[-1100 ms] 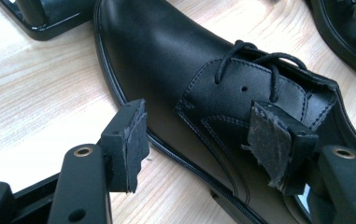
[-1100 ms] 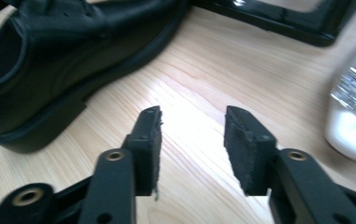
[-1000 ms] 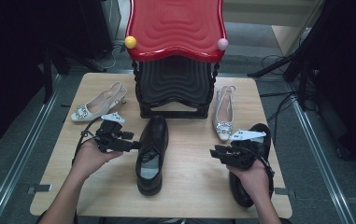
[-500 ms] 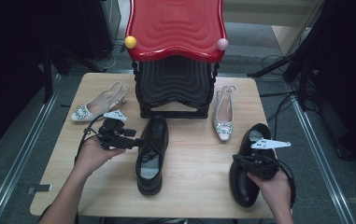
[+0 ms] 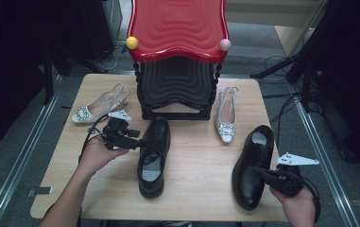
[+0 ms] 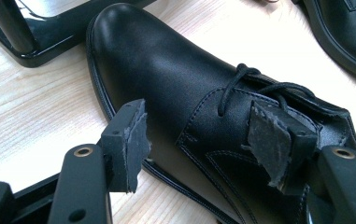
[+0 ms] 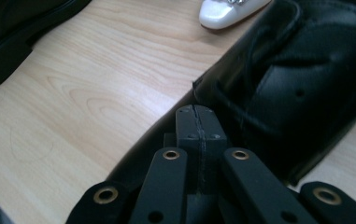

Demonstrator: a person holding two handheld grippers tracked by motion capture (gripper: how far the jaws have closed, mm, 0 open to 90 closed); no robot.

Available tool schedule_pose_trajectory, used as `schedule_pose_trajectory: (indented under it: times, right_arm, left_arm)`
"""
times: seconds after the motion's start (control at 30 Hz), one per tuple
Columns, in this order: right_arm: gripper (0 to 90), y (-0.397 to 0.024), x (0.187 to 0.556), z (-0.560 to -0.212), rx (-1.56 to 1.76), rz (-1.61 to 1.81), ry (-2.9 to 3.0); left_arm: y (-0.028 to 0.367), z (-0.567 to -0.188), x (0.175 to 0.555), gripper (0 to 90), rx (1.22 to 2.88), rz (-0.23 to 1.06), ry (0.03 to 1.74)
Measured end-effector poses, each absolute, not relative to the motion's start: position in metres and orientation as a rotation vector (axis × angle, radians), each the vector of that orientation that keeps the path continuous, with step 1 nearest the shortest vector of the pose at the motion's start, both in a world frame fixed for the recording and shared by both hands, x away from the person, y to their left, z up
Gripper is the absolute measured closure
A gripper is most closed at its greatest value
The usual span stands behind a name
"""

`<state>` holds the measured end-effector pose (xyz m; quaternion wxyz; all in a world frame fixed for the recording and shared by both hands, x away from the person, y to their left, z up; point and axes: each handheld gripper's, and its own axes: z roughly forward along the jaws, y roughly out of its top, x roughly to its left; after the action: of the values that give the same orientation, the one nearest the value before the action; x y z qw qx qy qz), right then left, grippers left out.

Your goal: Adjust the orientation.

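Since the earlier frames, the right gripper (image 5: 261,172) has slid back toward the table's (image 5: 201,156) near right edge and clenched, its jaws pressed together with nothing between them, against the heel side of the right black shoe (image 5: 252,165). That shoe lies near the table's right edge. At the left, the left gripper (image 5: 139,141) has its jaws spread around the middle black shoe (image 5: 153,156), pads (image 6: 130,140) apart from the leather.

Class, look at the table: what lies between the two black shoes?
Bare wood of the table, seen in the high view, separates the left black shoe from the right black shoe.
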<state>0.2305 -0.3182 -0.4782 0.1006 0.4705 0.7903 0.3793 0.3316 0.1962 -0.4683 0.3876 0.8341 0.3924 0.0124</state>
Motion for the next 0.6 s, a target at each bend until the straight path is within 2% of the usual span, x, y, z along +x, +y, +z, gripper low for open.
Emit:
schedule_pose_trajectory:
  times: [0.3, 0.6]
  right_arm:
    - [90.0, -0.344, 0.214, -0.490, 1.414, 1.014, 2.335]
    - [90.0, -0.333, 0.221, -0.495, 1.413, 1.073, 2.377]
  left_arm:
    - [0.200, -0.466, 0.330, 38.0, 2.112, 0.040, 0.999]
    - [0.200, -0.465, 0.326, 38.1, 2.108, 0.055, 1.002]
